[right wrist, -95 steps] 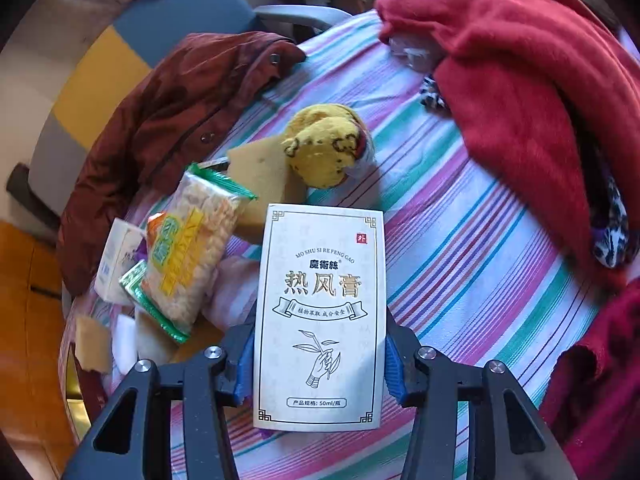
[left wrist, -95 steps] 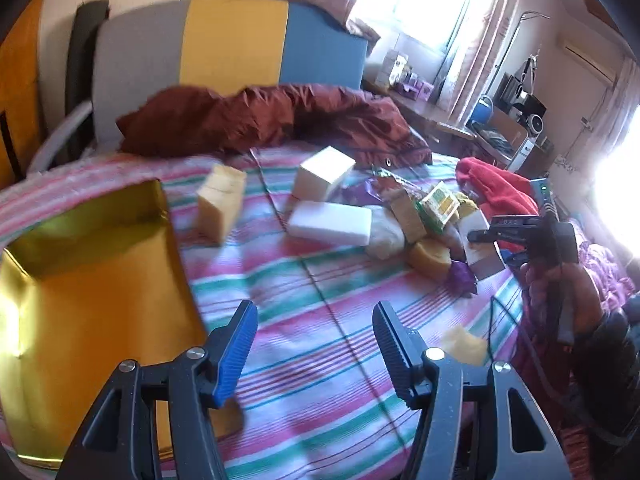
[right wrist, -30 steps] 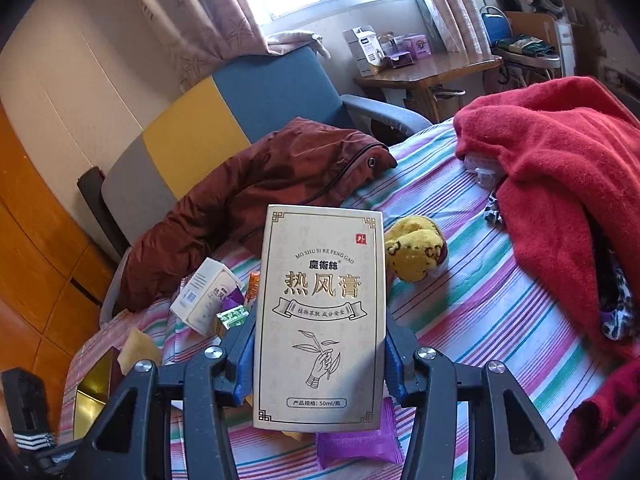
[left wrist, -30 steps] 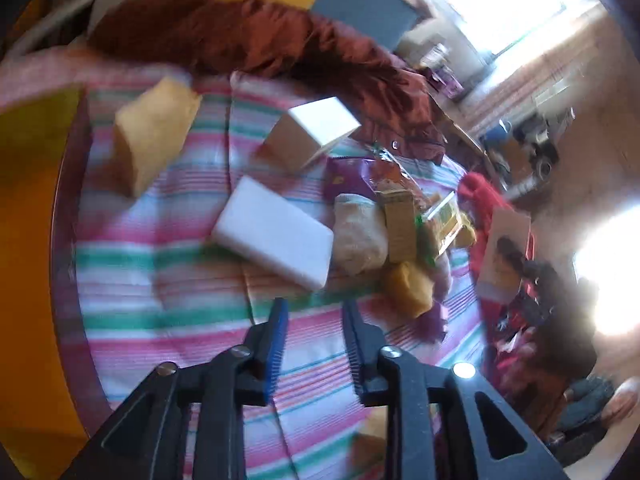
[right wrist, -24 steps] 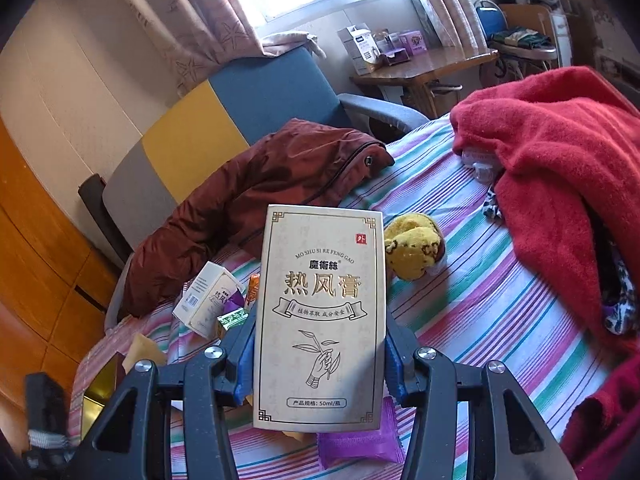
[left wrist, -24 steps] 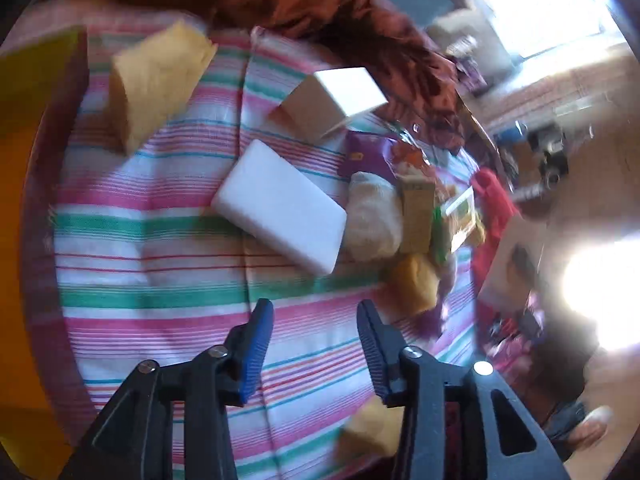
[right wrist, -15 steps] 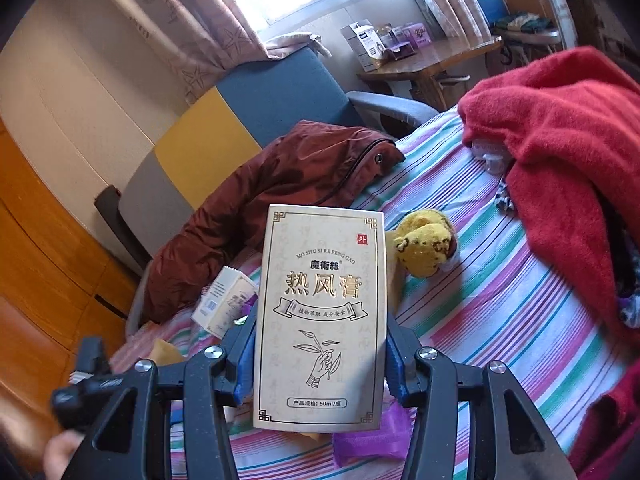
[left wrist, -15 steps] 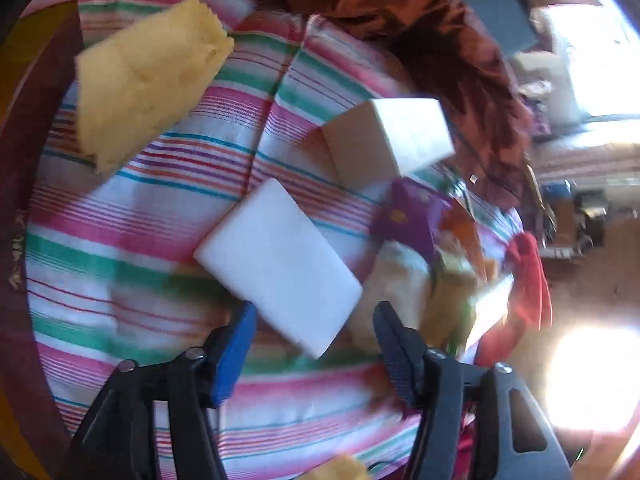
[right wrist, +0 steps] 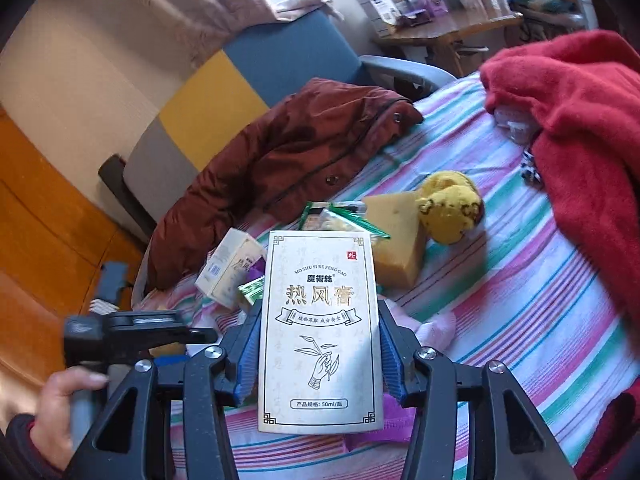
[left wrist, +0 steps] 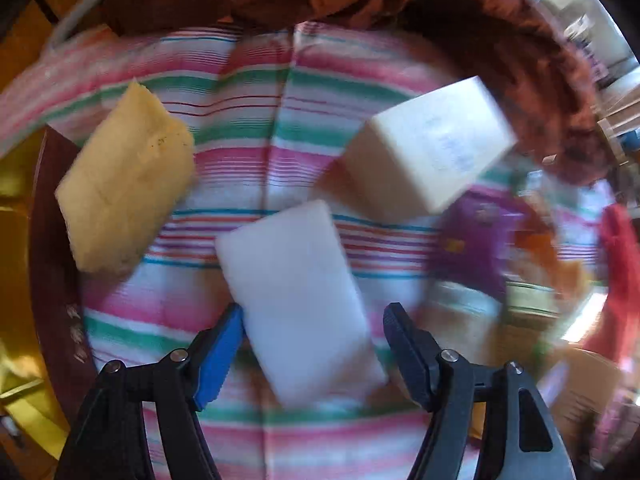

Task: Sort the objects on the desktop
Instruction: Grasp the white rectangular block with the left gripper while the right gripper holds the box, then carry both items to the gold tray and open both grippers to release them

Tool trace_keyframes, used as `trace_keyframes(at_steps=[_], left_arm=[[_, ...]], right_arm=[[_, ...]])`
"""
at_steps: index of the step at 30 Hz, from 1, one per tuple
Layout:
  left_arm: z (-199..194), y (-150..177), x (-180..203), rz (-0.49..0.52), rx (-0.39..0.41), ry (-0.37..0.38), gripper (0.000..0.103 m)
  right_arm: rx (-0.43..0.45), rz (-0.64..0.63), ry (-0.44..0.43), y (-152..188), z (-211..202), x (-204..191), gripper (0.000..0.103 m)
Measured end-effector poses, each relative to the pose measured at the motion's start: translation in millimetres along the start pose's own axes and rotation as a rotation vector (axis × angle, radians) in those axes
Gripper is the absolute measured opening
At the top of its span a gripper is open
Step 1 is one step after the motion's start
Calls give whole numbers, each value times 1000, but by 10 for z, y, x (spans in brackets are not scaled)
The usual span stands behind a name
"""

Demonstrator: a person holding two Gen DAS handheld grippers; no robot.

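My left gripper (left wrist: 313,322) is open, its jaws on either side of a white foam block (left wrist: 296,300) that lies on the striped cloth (left wrist: 248,128); the view is blurred. A yellow sponge (left wrist: 124,192) lies to its left and a cream carton (left wrist: 428,152) to its upper right. My right gripper (right wrist: 318,344) is shut on a white box with Chinese print (right wrist: 320,332), held above the cloth. The left gripper's body (right wrist: 128,332) shows at the left of the right wrist view.
A gold tray (left wrist: 16,280) sits at the left edge. A brown jacket (right wrist: 280,164) lies at the back, a red blanket (right wrist: 580,128) on the right. A yellow plush toy (right wrist: 450,206), a sponge wedge (right wrist: 396,240), a snack packet (right wrist: 340,220) and a small carton (right wrist: 230,268) lie mid-cloth.
My left gripper has dropped lower and closer, so its open jaws now straddle the white foam block. The right gripper still holds its box, tilted slightly more downward.
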State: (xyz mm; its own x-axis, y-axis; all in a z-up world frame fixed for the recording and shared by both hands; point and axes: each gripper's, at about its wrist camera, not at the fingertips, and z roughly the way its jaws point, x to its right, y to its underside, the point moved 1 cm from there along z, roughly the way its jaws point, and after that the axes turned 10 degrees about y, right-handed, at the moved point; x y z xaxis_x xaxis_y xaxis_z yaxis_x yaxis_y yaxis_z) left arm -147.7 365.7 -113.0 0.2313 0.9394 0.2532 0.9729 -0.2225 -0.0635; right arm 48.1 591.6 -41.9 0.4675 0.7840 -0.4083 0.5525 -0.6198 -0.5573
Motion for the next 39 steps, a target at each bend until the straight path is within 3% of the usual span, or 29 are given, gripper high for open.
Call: trace_keyframes(at_steps=[3, 6, 10, 15, 21, 30, 39], left_arm=[[46, 89, 66, 92, 41, -49, 70], [-17, 188, 22, 138, 83, 2, 63], [-199, 401, -112, 205, 161, 60, 62], [-695, 846, -220, 343, 319, 111, 63], [-1286, 941, -394, 430, 467, 82, 63], [-1626, 1119, -1094, 369, 560, 37, 63], [-1688, 1183, -1699, 272, 589, -10, 64]], right_arm=[[-3, 10, -1, 4, 11, 40, 51], [1, 24, -9, -4, -4, 71, 51], [22, 30, -39, -15, -52, 78, 51], [62, 26, -83, -27, -147, 66, 51], [90, -21, -119, -26, -220, -53, 51], [35, -216, -120, 165, -310, -748, 51], [-97, -370, -266, 636, -281, -1773, 51]])
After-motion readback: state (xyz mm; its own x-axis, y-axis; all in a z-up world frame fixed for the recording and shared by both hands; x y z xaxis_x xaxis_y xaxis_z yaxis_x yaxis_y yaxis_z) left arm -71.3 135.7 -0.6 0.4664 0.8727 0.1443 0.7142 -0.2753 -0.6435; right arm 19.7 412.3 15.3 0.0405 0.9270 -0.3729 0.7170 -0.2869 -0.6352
